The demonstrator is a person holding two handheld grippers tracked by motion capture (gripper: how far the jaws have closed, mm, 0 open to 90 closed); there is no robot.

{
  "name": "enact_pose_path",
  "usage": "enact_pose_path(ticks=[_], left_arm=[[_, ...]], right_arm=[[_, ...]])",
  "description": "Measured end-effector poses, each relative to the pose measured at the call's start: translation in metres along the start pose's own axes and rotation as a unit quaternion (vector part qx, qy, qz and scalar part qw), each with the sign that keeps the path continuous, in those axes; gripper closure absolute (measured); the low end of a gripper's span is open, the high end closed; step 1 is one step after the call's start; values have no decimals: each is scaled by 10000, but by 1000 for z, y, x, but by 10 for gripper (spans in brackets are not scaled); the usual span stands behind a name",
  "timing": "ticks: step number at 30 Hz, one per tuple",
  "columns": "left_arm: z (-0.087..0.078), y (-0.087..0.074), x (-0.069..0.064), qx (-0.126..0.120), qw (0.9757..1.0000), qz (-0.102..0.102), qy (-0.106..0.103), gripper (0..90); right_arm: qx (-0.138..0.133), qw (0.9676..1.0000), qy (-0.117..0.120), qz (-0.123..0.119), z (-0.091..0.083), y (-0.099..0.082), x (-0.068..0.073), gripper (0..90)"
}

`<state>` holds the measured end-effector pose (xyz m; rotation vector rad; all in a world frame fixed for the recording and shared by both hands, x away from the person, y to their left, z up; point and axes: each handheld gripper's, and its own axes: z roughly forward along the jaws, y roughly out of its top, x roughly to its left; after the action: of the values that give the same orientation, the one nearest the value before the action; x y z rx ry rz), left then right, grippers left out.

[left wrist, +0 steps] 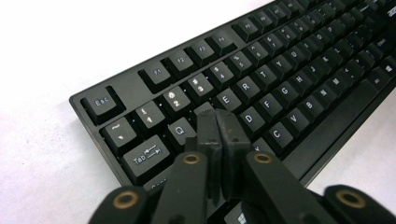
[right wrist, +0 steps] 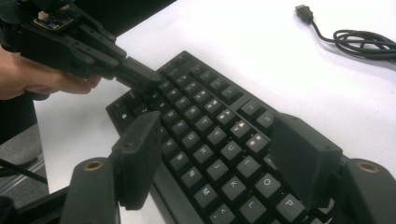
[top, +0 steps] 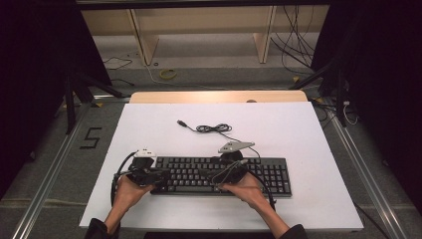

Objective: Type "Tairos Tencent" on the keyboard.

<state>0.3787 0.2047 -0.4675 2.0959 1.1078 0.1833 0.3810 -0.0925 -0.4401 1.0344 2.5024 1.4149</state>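
Keyboard (top: 221,175) lies flat near the white table's (top: 298,129) front edge, long axis left to right. Left gripper (left wrist: 217,122), jaws pressed together, tips down over the left-end keys; right gripper (right wrist: 219,154) hovers spread wide above the middle.

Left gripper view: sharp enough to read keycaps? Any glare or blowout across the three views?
Left gripper view: legends on the keyboard are sharp near the shut left gripper and soften toward the far right; white table blown out. Right gripper view: keys readable, jaws of the right gripper slightly soft, USB cable clear. High view: evenly lit tabletop, dark surroundings, no glare.
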Motion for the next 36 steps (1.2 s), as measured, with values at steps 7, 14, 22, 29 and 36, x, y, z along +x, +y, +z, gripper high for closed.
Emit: enact_pose_path(ticks=[7,14,22,29,36], left_arm=[[4,0,0,163,9999,18,3,890],[5,-1,2,217,9998,-32,-21,891],[8,-3,0,249,9997,-39,11,893],[4,-1,0,196,9998,-48,-50,888],[-2,3,-4,-17,9999,-116,-126,766]], right_arm=[[-25,10000,-25,1,-3,-1,-2,349],[-62,10000,-37,10,-7,-2,-4,344],[-69,10000,-58,32,-7,-2,-4,344],[-44,10000,-66,19,-7,-2,-4,345],[-9,10000,-72,0,-4,-2,-7,349]])
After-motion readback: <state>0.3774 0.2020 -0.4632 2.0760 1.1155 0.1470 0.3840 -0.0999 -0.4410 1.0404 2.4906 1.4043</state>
